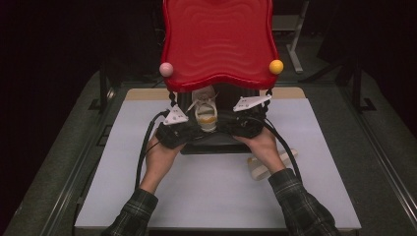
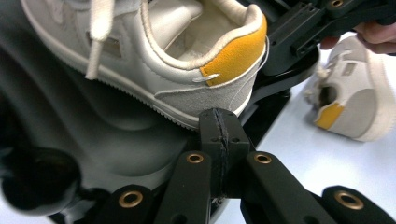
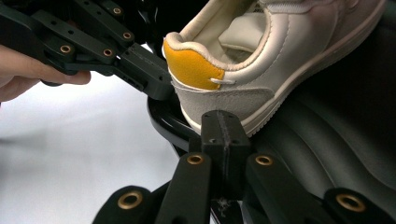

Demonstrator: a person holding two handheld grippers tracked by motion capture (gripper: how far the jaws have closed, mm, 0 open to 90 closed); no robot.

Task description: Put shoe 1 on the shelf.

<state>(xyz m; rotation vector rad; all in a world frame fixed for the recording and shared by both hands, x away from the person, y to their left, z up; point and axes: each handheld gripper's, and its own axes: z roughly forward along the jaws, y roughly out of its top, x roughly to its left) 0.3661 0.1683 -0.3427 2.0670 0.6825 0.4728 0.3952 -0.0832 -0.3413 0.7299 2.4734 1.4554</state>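
High view: L gripper (image 1: 189, 129) & R gripper (image 1: 235, 125), jaws together, empty, flank sneaker (image 1: 206, 112) heel on black tray (image 1: 216, 143), prob. to nudge it.

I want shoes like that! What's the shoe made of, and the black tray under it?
The shoe looks like smooth cream leather or a fake kind, with neat stitching; its yellow heel patch looks fuzzy, like suede. The tray seems glossy moulded plastic, with shiny ripples.

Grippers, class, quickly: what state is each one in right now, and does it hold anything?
Left gripper: jaws shut together, holding nothing, beside the shoe heel.
Right gripper: jaws shut together, holding nothing, at the same heel.
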